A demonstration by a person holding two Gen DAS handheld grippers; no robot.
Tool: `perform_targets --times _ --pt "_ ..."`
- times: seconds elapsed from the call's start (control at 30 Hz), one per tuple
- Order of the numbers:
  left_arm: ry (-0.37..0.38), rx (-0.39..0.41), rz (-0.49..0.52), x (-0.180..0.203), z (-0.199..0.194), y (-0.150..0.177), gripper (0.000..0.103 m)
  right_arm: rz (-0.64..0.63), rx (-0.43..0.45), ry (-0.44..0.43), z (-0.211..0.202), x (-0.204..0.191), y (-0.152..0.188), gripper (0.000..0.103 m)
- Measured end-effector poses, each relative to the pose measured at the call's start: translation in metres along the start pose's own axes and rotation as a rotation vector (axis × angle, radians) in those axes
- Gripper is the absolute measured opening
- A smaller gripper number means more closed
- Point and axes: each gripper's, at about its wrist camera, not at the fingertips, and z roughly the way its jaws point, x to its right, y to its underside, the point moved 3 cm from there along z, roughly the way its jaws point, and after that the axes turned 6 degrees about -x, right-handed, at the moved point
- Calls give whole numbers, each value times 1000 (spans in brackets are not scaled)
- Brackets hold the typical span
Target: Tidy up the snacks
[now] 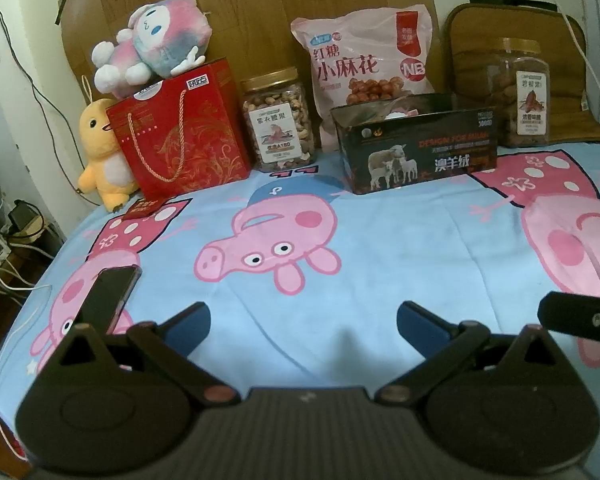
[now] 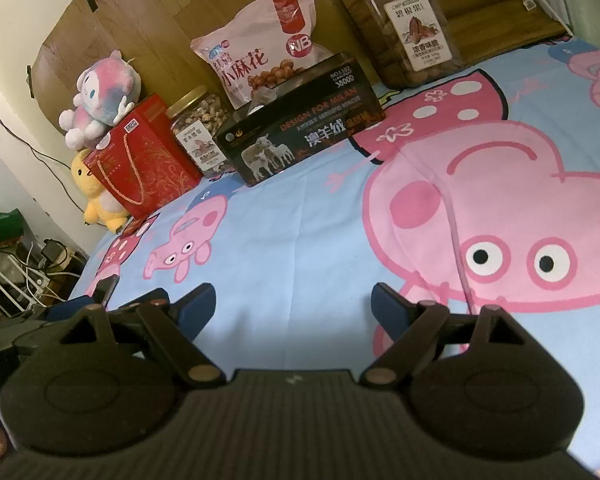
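Observation:
Snacks line the far edge of a bed with a pig-print sheet (image 1: 380,248): a red gift bag (image 1: 180,132), a clear jar of cashews (image 1: 278,120), a pink snack pouch (image 1: 364,60), an open black tin box (image 1: 416,146) and a second nut jar (image 1: 518,92). The same row shows in the right wrist view: bag (image 2: 140,156), cashew jar (image 2: 198,132), pouch (image 2: 260,44), black box (image 2: 300,128), nut jar (image 2: 408,24). My left gripper (image 1: 304,326) and right gripper (image 2: 292,304) are both open and empty, low over the sheet, well short of the row.
A pink plush (image 1: 152,44) sits on the red bag and a yellow plush (image 1: 102,152) stands beside it. A dark phone (image 1: 112,296) lies near the left bed edge. A small red packet (image 1: 144,208) lies before the bag. Cables and clutter sit on the floor (image 2: 28,272) at left.

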Motion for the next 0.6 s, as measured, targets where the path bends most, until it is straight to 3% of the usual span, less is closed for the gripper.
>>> perform_targets --times 0.6 --pt "-2 -5 4 1 2 1 103 3 -4 -3 1 2 0 87"
